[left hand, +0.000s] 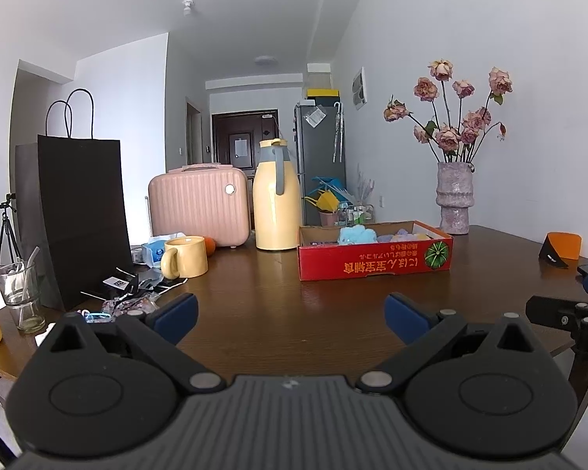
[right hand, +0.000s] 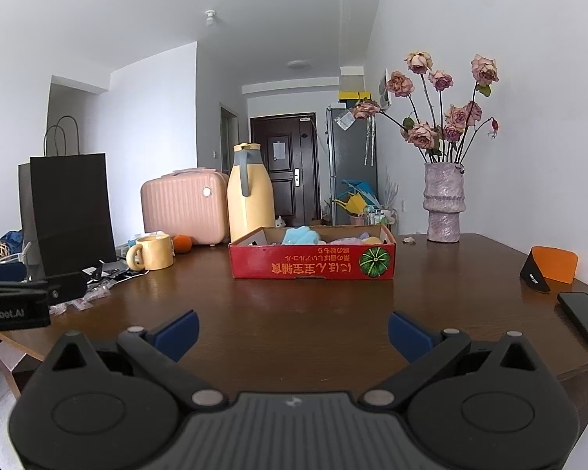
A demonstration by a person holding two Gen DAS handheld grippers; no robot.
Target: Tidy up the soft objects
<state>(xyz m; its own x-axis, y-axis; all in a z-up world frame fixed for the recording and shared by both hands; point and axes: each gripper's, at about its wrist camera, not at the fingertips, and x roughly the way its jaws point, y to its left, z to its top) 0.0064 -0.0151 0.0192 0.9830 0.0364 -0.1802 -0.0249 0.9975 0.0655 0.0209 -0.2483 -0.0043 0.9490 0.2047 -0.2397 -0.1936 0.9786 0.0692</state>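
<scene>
We note both tools held low over the near edge of a dark brown wooden table, each spread wide with nothing between its blue pads: the left gripper and the right gripper both face bare polished wood. The soft objects, a light blue plush with purple and yellow pieces beside it, lie inside a shallow red cardboard box standing mid-table, well apart from both tools; we cannot tell how many pieces it holds, since its wall hides most of them. Behind the box stands a tall yellow thermos just beside a pink case. Left of these we record a yellow mug, a small orange fruit near it, a black paper bag and a drinking glass at the table's left edge. At the far right corner stands a mauve vase of dried roses against the white wall. A black phone lies at the right edge, near an orange-and-black object. Beyond the table a hallway leads to a dark door, with a grey refrigerator to its right.
</scene>
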